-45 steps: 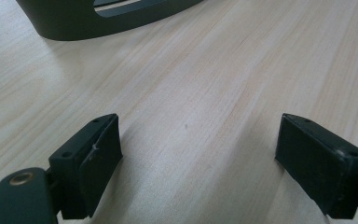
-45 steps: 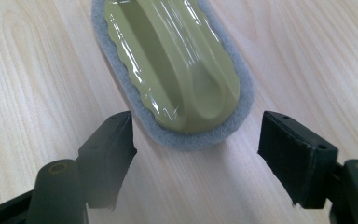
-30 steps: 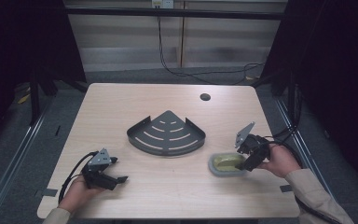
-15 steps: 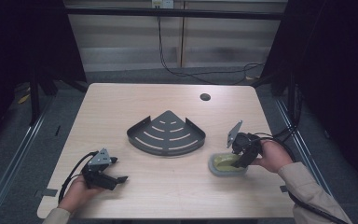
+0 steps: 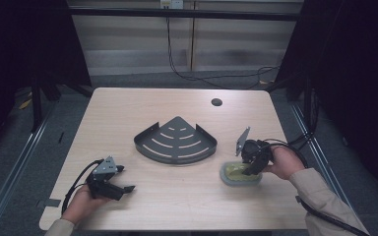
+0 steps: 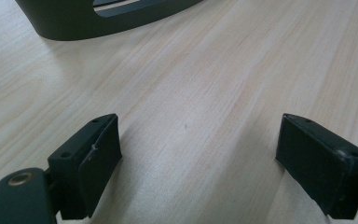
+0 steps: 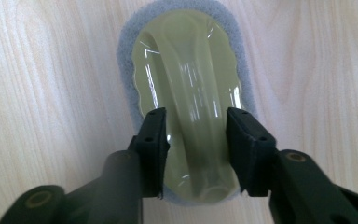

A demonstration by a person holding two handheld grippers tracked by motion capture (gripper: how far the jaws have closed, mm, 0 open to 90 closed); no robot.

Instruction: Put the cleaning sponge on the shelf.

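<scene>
A grey oval scrub pad with a glossy yellow-green handle [image 5: 234,176] [image 7: 186,60] lies flat on the wooden table, right of centre. My right gripper [image 5: 250,169] [image 7: 197,135] points down onto it, its two jaws closed against the sides of the raised handle ridge. A dark grey fan-shaped corner shelf [image 5: 175,142] [image 6: 74,23] sits at the table's middle. My left gripper [image 5: 127,178] [image 6: 198,154] rests low near the front left of the table, jaws wide apart with bare wood between them.
A round cable hole [image 5: 216,102] lies at the table's back right. Cables trail from both grippers off the table edges. Dark floor and metal rails surround the table.
My right gripper moved left from beside the scrub pad to over it, came down, and its jaws closed around the handle. The left gripper stayed still.
</scene>
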